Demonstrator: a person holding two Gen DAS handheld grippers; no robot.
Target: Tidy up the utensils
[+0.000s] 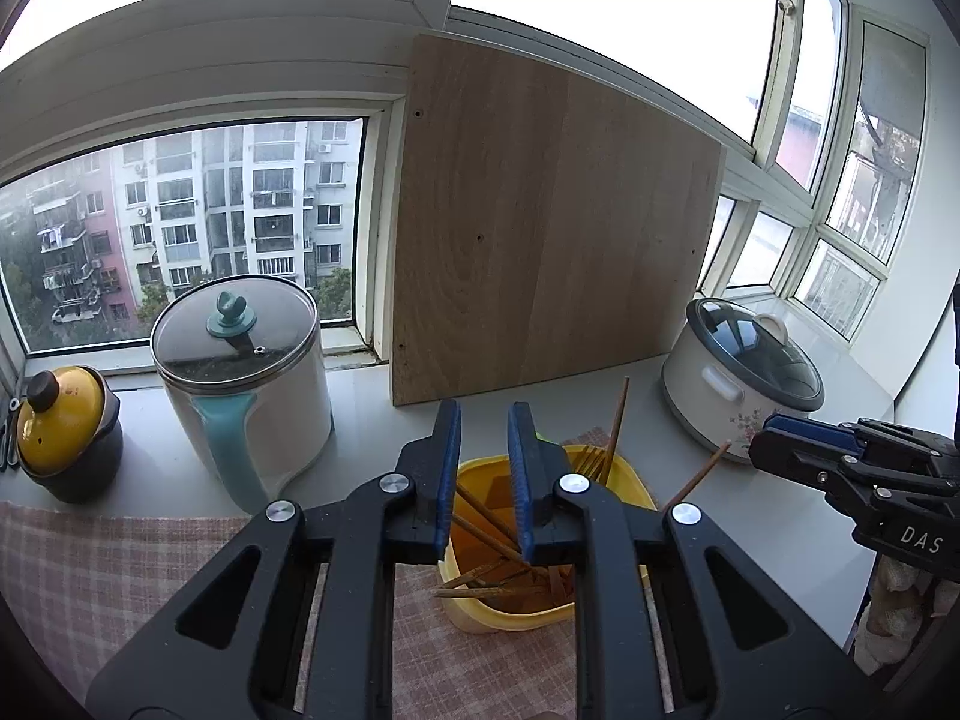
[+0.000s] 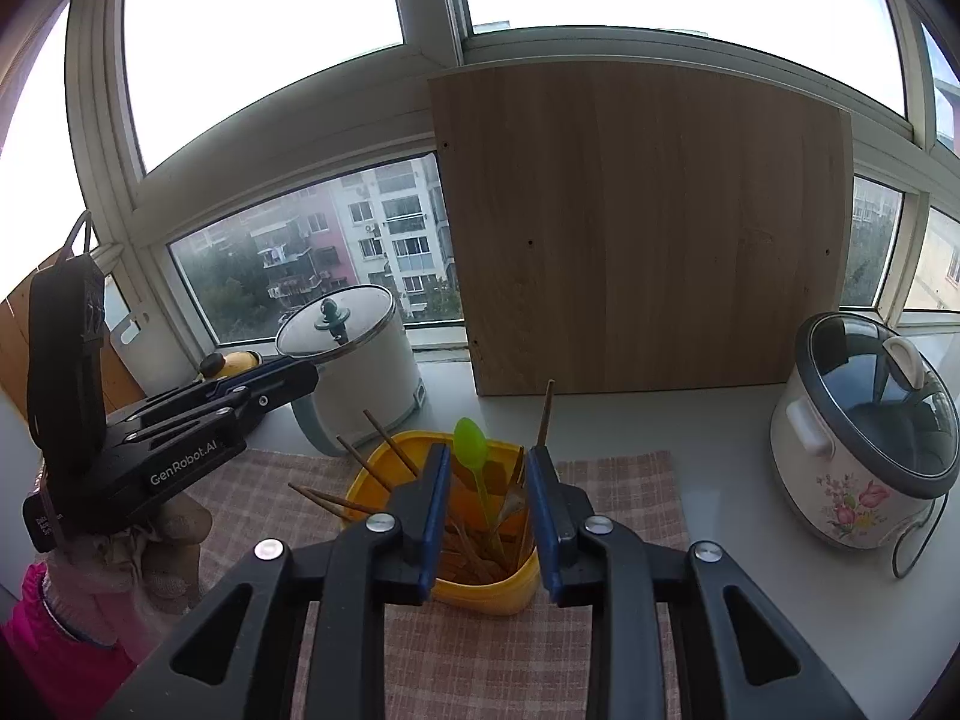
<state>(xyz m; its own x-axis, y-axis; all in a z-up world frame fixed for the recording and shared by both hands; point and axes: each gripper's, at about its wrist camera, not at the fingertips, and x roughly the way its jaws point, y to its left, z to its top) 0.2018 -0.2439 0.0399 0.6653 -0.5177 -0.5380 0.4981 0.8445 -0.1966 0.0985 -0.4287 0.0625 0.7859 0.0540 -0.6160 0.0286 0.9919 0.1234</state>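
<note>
A yellow utensil holder point(image 1: 624, 480) point(image 2: 384, 468) stands on a checked cloth. It holds several wooden chopsticks point(image 1: 618, 420) point(image 2: 546, 414), a green plastic spoon point(image 2: 470, 441) and a fork point(image 1: 591, 462). My left gripper point(image 1: 485, 414) hovers over the holder's near left side with its jaws a little apart and nothing pressed between the pads. My right gripper point(image 2: 487, 453) is above the holder too, open, and the spoon shows through its gap without touching the pads. Each gripper also appears in the other's view: the right gripper point(image 1: 774, 438) and the left gripper point(image 2: 300, 375).
A wooden board point(image 1: 540, 240) leans against the window behind the holder. To the left stand a white pot with a glass lid point(image 1: 252, 384) and a yellow-lidded dark pot point(image 1: 60, 426). A flowered slow cooker point(image 1: 738, 372) sits at right. A gloved hand point(image 2: 150, 552) holds the left gripper.
</note>
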